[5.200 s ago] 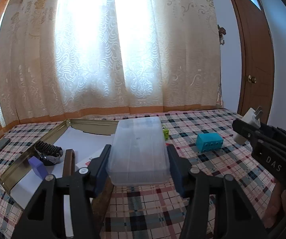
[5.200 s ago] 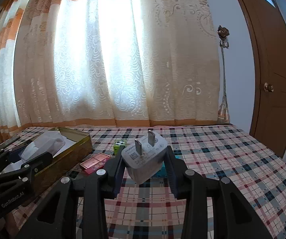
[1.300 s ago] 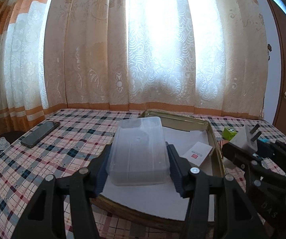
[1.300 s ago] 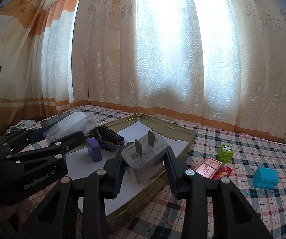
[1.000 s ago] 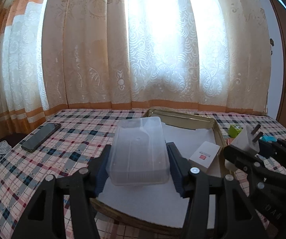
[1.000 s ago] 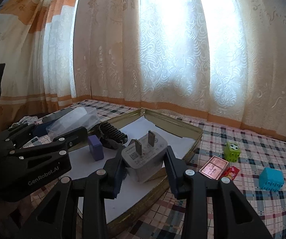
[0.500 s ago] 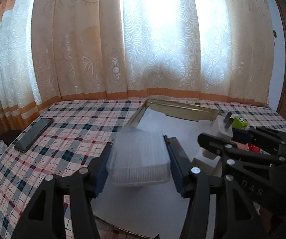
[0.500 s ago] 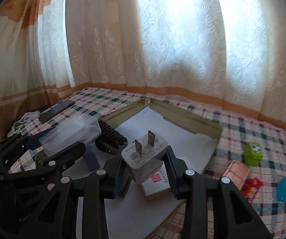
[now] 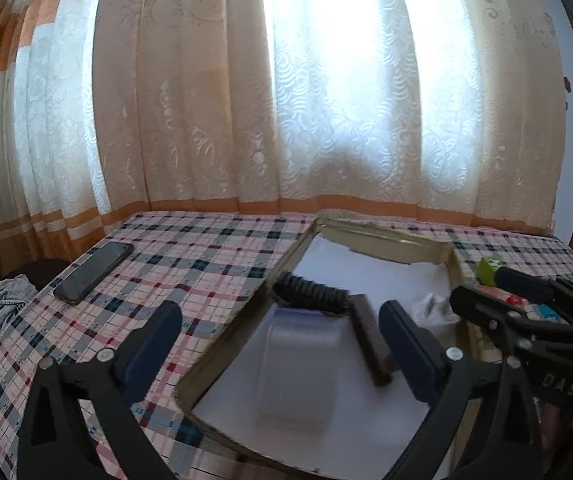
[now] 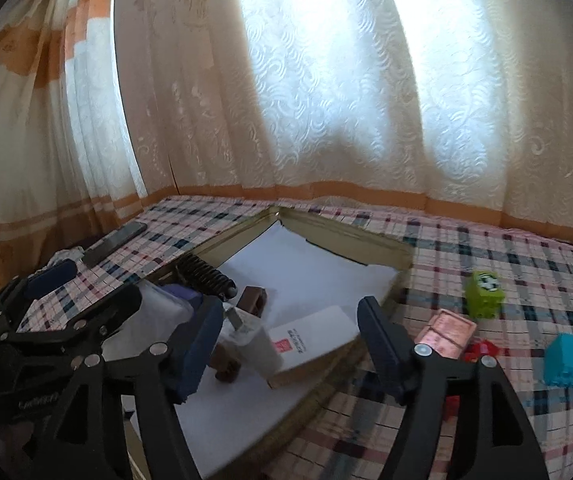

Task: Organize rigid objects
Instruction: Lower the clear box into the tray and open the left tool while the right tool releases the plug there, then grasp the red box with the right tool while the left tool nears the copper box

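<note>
Both tools opening, nothing gripped: left tool [image 9: 280,354] over clear box [image 9: 300,364], right tool [image 10: 290,344] over charger [image 10: 252,340]. Remaining blue block [image 10: 570,360] lies right of tray [image 10: 346,236], nearer right tool.

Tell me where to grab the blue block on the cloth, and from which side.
Take the blue block across its two flat side walls, coming from above. It sits alone on the cloth, clear of the red piece and green cube, so the tongs should fit down either side. Its studded face looks turned toward the camera; avoid closing on that, since bumps likely seat worse than flat walls.
</note>
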Demonstrator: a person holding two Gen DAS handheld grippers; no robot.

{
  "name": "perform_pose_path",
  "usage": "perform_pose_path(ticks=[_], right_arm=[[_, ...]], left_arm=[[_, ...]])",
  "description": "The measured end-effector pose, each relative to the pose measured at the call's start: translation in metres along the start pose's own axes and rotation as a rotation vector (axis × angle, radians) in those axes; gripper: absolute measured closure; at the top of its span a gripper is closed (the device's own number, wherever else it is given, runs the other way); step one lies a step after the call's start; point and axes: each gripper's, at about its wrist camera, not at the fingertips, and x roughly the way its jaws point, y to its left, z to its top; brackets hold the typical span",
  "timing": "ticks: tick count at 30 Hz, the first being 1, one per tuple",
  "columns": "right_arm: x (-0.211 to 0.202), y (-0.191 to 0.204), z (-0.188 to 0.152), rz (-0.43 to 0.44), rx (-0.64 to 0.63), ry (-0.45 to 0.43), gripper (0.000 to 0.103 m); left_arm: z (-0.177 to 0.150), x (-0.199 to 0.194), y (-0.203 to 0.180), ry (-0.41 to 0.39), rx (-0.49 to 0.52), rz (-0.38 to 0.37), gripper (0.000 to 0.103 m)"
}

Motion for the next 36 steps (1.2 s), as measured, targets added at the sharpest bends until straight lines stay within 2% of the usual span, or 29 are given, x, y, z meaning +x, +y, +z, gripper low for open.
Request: perform_pose_path(ticks=[4,9,13,21,30,32,34,35,36], right_arm=[[-0.019,-0.019,-0.003,-0.028,0.032,-0.035,0.028],[-0.03,-0.052,-0.011,-0.072,0.094,-0.039,0.028],[-0.037,-0.074,-0.016,-0.102,0.139,-0.04,0.028],[-0.031,-0.111,-0.023,-0.206,0.254,0.016,0.028],[0.0,-0.108,-0.029,-0.214,0.227,0.162,0.028],[0.001,-0.114,-0.031,-0.217,0.248,0.167,0.028],[0.001,-0.117,-0.033,-0.229,0.258,0.182,0.033],[0.002,-0.118,-0.033,-0.228,0.261,0.188,0.04],[0.004,-0.119,-0.033,-0.231,0.261,0.199,0.042]], left_arm=[[0.003,-0.007,-0.022,-0.012,0.022,-0.028,0.001],[0.001,-0.005,-0.052,-0.007,0.069,-0.049,0.001],[0.0,-0.002,-0.062,0.004,0.066,-0.055,0.001],[0.003,0.002,-0.067,0.014,0.033,-0.051,0.001],[0.001,0.007,-0.068,0.028,0.027,-0.069,0.0],[0.001,0.007,-0.069,0.029,0.029,-0.07,0.0],[0.001,0.008,-0.069,0.031,0.027,-0.074,0.0],[0.001,0.008,-0.069,0.033,0.026,-0.077,0.0],[0.001,0.008,-0.069,0.035,0.026,-0.079,0.001]])
